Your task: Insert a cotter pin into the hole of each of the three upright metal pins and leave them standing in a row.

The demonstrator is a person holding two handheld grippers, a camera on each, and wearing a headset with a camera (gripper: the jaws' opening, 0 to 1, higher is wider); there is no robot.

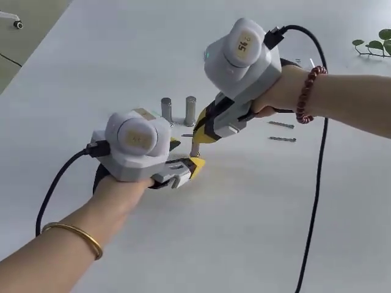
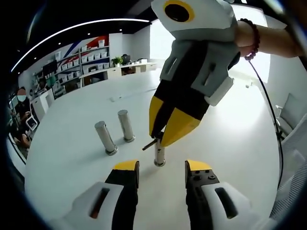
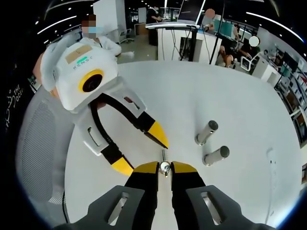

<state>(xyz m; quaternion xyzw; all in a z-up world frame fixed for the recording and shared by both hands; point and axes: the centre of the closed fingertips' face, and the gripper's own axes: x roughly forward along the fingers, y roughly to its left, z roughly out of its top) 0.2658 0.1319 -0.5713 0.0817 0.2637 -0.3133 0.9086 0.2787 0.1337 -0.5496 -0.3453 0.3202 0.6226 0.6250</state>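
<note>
Cotter pin (image 2: 149,144), nipped in right hand-held gripper (image 3: 165,168), sits at top of nearest metal pin (image 2: 159,154) on tabletop (image 1: 244,213); left hand-held gripper (image 2: 162,166) open just short of it, so best brace the upright, feed level thru hole.

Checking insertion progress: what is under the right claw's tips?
A cotter pin, pinched in the right claw, sticks out sideways over the nearest metal pin. The claw tips hide the pin's hole, so insertion cannot be judged.
</note>
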